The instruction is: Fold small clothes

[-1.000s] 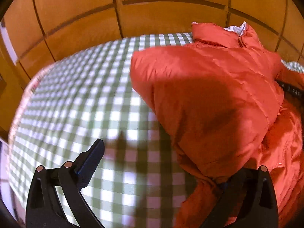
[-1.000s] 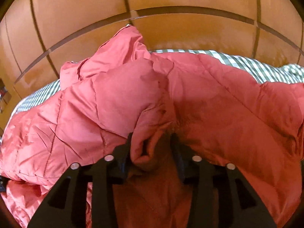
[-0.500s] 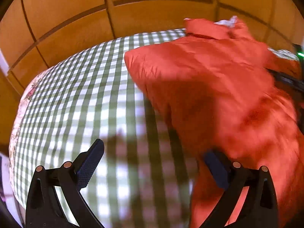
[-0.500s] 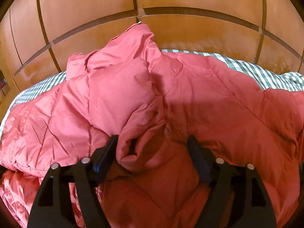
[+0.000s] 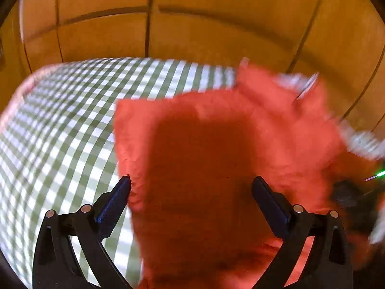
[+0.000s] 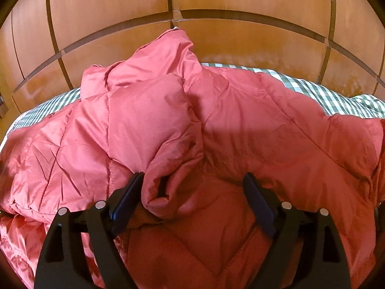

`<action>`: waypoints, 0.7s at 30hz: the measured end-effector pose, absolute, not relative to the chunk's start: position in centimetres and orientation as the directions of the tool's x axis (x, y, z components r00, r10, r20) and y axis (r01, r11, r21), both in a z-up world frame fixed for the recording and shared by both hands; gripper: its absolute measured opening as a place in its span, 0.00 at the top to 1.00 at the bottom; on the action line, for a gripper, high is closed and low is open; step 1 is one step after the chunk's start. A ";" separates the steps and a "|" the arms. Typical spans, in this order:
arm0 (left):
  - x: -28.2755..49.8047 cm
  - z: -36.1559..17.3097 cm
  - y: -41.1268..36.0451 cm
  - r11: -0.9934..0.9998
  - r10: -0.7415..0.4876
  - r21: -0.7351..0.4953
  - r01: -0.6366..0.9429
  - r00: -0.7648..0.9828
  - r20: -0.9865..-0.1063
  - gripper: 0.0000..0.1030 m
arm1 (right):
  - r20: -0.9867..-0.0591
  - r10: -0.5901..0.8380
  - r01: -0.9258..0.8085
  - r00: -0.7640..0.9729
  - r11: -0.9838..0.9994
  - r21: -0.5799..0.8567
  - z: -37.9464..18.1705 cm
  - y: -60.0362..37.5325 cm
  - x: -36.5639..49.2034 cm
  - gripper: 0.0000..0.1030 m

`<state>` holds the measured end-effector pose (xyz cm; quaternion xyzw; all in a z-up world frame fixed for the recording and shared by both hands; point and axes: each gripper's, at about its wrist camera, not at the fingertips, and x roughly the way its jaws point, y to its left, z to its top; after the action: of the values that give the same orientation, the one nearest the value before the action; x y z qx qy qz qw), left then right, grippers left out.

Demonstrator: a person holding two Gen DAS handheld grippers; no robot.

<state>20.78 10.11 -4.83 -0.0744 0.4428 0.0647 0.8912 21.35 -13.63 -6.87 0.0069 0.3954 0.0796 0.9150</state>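
Observation:
A red quilted puffer jacket [image 6: 216, 130] lies bunched on a green and white checked cloth [image 5: 65, 125]. In the left wrist view the jacket [image 5: 216, 144] is blurred and fills the right half, with a folded panel edge on the left. My left gripper [image 5: 191, 183] is open over that panel, its left finger at the panel's edge. My right gripper [image 6: 192, 180] is open, with a rolled fold of the jacket [image 6: 166, 192] between its fingers, against the left one.
Orange-brown wooden panels [image 6: 216, 41] stand close behind the cloth-covered surface. Bare checked cloth lies to the left in the left wrist view and shows at the far right in the right wrist view [image 6: 336, 96]. A dark object with a green light [image 5: 380, 174] sits at the right edge.
My right gripper opened and let go of the jacket fold it was shut on. My left gripper let go of the jacket and moved right, now over the panel.

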 end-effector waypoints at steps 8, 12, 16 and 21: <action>25.2 -9.0 11.5 0.986 0.060 -0.049 -0.157 0.620 -0.783 0.03 | -0.747 0.083 -0.107 0.660 0.994 0.016 -7.7 -12.4 23.9 0.05; 28.3 -9.9 12.1 0.987 0.045 -0.061 -0.148 0.623 -0.781 0.03 | -0.751 0.069 -0.086 0.656 0.996 0.017 -7.9 -12.3 26.0 0.03; 28.9 -10.0 12.0 0.989 0.053 -0.049 -0.143 0.628 -0.776 0.03 | -0.746 0.068 -0.081 0.662 0.997 0.019 -7.9 -12.7 26.1 0.03; 27.0 -8.4 10.9 0.989 0.076 -0.019 -0.150 0.606 -0.792 0.03 | -0.757 0.161 -0.086 0.633 0.987 0.138 -6.0 -14.6 24.0 0.04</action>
<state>27.02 10.92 -8.43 -0.0418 0.4392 0.0631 0.8952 24.02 -14.64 -6.05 0.0446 0.4230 0.0684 0.9024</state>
